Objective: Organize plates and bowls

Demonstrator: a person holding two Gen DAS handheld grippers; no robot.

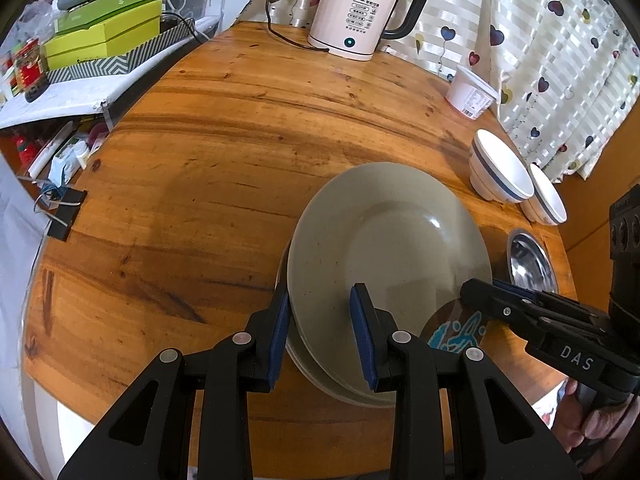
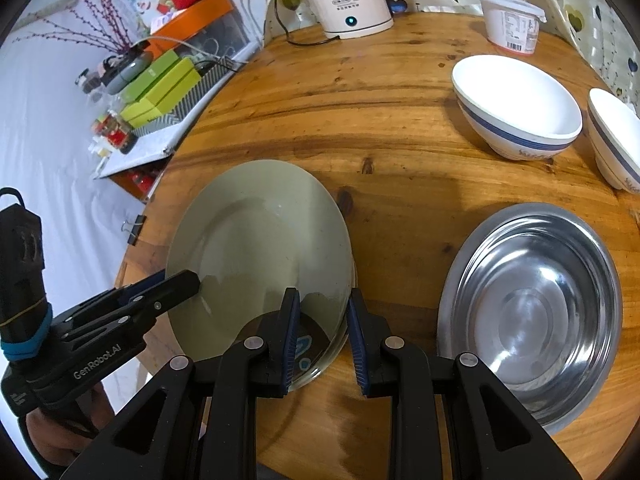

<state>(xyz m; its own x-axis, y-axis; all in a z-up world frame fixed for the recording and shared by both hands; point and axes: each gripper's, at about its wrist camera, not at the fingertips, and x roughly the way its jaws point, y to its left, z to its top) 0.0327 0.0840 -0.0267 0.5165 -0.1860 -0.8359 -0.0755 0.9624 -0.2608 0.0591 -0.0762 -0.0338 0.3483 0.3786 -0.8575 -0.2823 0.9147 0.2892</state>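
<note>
A grey-green plate [image 1: 384,240] lies on top of a stack of plates on the round wooden table [image 1: 200,168]; it also shows in the right wrist view [image 2: 260,240]. My left gripper [image 1: 320,336] straddles its left rim, jaws apart. My right gripper [image 2: 322,336] straddles the stack's right rim, jaws apart, above a plate with a blue print [image 2: 304,350]. Two white bowls with blue bands [image 2: 516,108] [image 2: 616,136] stand at the far right. A steel plate [image 2: 532,308] lies right of the stack.
A pink kettle [image 1: 354,16] with its cord stands at the table's back. A white plastic tub [image 2: 514,20] is at the back right. Green boxes [image 1: 104,36] and clutter fill a shelf to the left. A curtain [image 1: 540,60] hangs behind.
</note>
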